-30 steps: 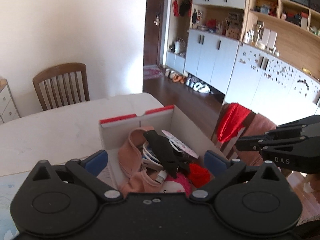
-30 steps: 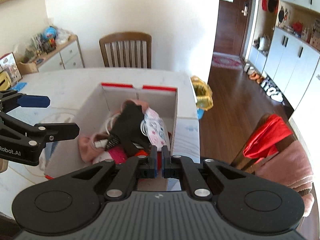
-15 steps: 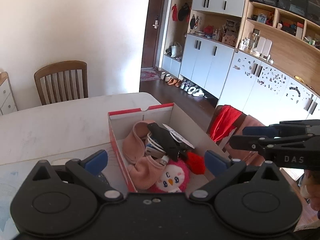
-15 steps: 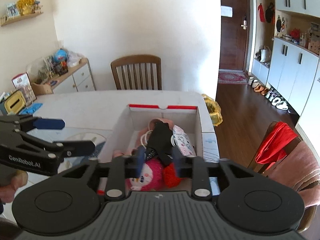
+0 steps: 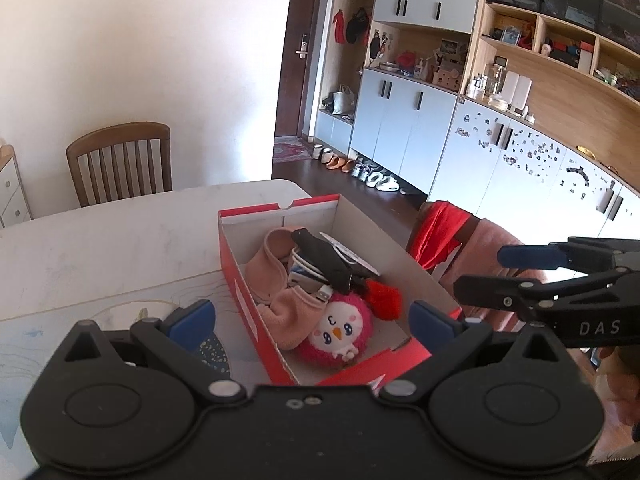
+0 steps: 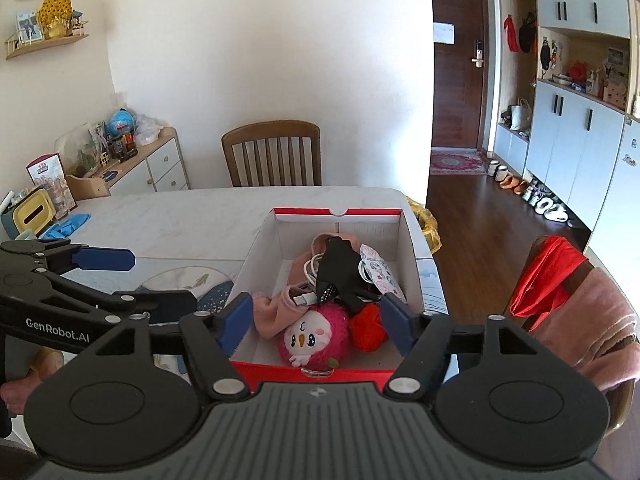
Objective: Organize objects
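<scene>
scene: red shoebox on tabletop, packed with pink plush toy, pink sock, black cloth, white cable | left hand-held gripper released, empty | right hand-held gripper released, empty, above box's near end | advice: descend straight, pinch one item only, avoid snagging cable

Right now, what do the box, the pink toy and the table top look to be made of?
Box: cardboard, glossy red outside, matt white inside, with folded edges and a thumb notch. Pink toy: plush, fuzzy pile with a stitched face. Table top: probably stone or a stone-look slab, pale with faint grey veins.
</scene>
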`<action>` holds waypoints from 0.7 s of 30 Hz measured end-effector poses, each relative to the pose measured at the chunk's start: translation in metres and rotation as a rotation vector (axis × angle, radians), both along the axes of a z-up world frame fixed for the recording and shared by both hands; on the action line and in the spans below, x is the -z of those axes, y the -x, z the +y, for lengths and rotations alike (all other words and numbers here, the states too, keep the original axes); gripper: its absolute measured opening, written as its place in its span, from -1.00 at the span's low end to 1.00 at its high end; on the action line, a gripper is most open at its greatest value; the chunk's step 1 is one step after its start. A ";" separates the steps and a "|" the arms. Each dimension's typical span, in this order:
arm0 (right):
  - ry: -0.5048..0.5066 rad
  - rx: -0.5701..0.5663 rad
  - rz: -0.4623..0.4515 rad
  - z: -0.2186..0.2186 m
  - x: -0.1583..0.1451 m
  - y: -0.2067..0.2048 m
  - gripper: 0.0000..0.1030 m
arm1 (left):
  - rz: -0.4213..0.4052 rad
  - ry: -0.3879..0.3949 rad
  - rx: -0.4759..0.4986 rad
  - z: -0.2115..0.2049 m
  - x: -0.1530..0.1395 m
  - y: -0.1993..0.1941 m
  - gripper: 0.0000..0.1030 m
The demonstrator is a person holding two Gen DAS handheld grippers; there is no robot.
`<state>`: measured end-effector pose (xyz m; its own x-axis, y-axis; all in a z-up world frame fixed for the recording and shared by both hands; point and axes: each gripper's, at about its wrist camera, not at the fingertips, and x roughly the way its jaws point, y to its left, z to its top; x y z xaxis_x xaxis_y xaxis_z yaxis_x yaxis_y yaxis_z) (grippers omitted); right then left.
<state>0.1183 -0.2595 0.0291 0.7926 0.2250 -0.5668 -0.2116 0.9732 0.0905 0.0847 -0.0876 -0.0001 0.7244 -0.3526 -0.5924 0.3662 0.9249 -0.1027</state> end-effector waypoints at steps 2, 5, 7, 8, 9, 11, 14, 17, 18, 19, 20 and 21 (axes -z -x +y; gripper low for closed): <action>-0.008 0.003 -0.001 0.000 0.001 0.004 0.53 | -0.001 0.003 0.001 0.001 0.000 0.002 1.00; -0.018 0.018 -0.007 0.002 0.002 0.009 0.66 | -0.002 0.005 -0.008 0.004 0.001 0.006 1.00; -0.022 0.029 -0.018 0.003 0.002 0.014 0.76 | -0.004 0.008 -0.010 0.005 0.002 0.009 1.00; -0.021 0.035 -0.026 0.003 0.002 0.017 0.80 | -0.006 0.008 -0.012 0.006 0.002 0.010 1.00; -0.021 0.040 -0.032 0.003 0.002 0.019 0.82 | -0.006 0.005 -0.018 0.006 0.002 0.011 1.00; -0.022 0.053 -0.035 0.001 0.003 0.023 0.90 | -0.006 0.000 -0.028 0.007 0.003 0.012 1.00; -0.023 0.074 -0.032 -0.001 0.006 0.026 0.93 | -0.010 -0.011 -0.041 0.007 0.004 0.015 1.00; -0.026 0.104 -0.036 -0.002 0.008 0.029 0.98 | -0.013 -0.019 -0.046 0.006 0.004 0.017 1.00; -0.028 0.113 -0.035 -0.003 0.009 0.030 0.99 | -0.013 -0.021 -0.049 0.006 0.004 0.017 1.00; -0.028 0.123 -0.033 -0.003 0.010 0.031 0.99 | -0.011 -0.021 -0.049 0.006 0.004 0.018 1.00; -0.028 0.133 -0.032 -0.003 0.011 0.031 0.99 | -0.009 -0.019 -0.050 0.006 0.004 0.018 1.00; -0.027 0.140 -0.031 -0.003 0.012 0.032 0.99 | -0.008 -0.019 -0.052 0.006 0.004 0.018 1.00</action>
<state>0.0866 -0.2630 0.0171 0.8344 0.1257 -0.5367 -0.0770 0.9907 0.1123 0.0662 -0.0813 -0.0043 0.7463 -0.3032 -0.5926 0.3187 0.9443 -0.0818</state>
